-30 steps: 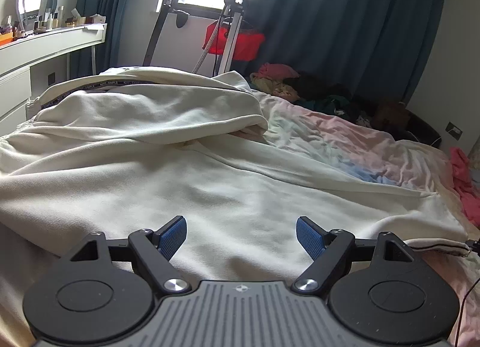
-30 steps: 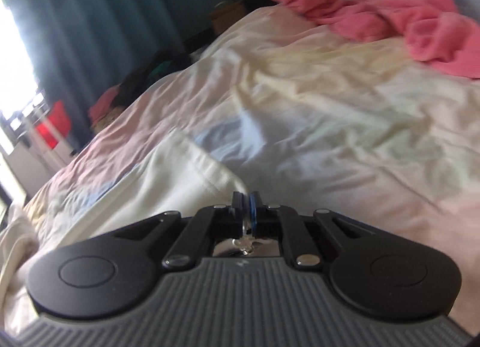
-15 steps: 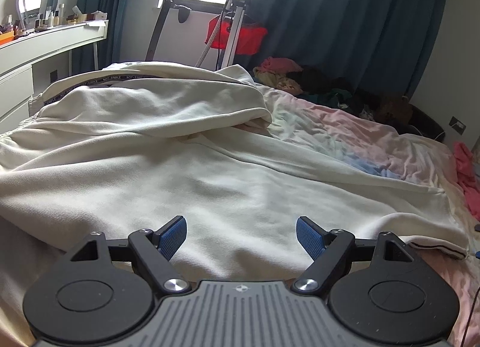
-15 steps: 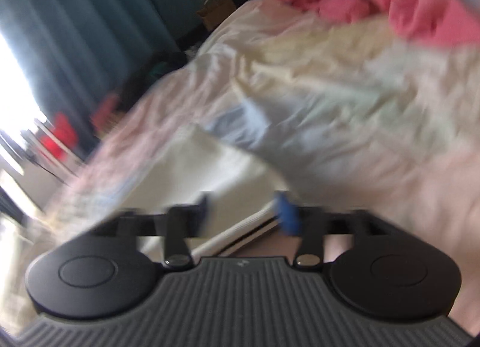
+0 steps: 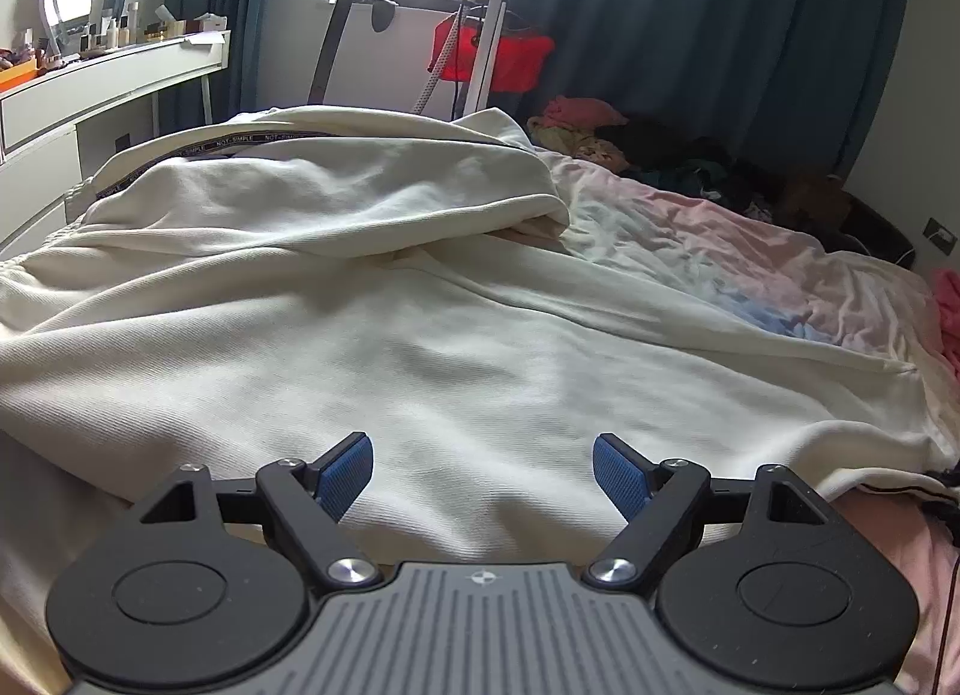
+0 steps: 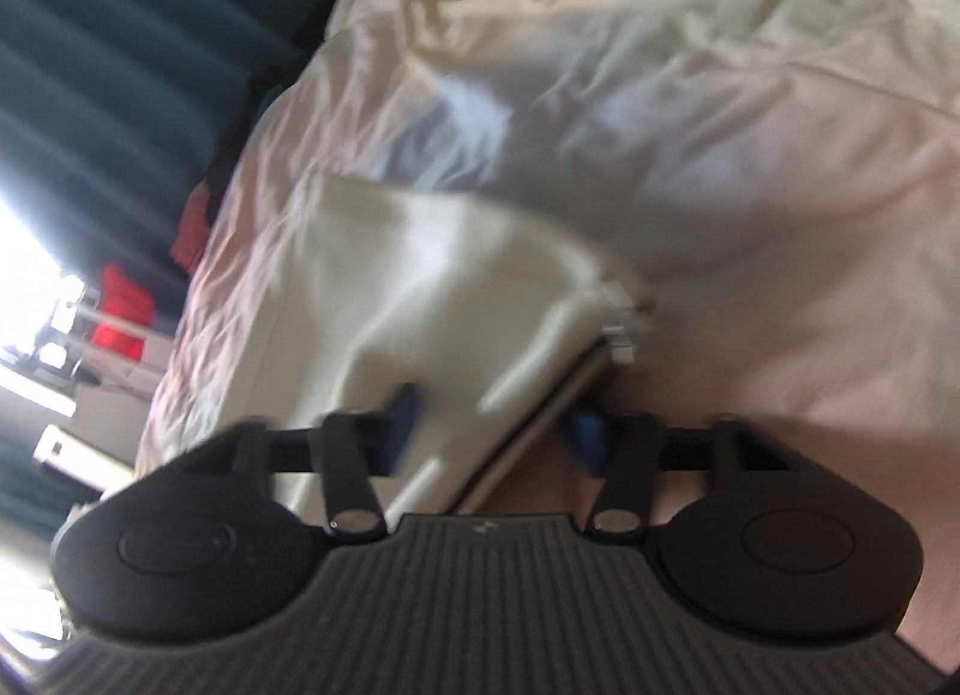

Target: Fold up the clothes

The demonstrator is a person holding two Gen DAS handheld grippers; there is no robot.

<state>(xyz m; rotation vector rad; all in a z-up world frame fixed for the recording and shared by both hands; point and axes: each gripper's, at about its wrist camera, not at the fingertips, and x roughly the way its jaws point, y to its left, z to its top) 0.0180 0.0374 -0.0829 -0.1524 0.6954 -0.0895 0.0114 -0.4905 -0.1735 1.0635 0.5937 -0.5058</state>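
Note:
A large cream garment (image 5: 384, 335) lies spread over the bed, one part folded over on itself at the back left. My left gripper (image 5: 483, 470) is open and empty, hovering just above the garment's near part. In the blurred right wrist view, the garment's cream corner (image 6: 432, 299) with its ribbed hem lies on the bedsheet. My right gripper (image 6: 495, 431) is open, its jaws either side of that hem, holding nothing.
The bed has a pale pink and blue sheet (image 5: 750, 251). A pile of clothes (image 5: 600, 131) lies at the far end by dark curtains. A white dresser (image 5: 90, 95) stands at the left. A pink garment (image 5: 948, 299) lies at the right edge.
My right gripper was shut on the garment's hem a second ago; it has opened, let the hem go and tilted. The left gripper has hardly moved.

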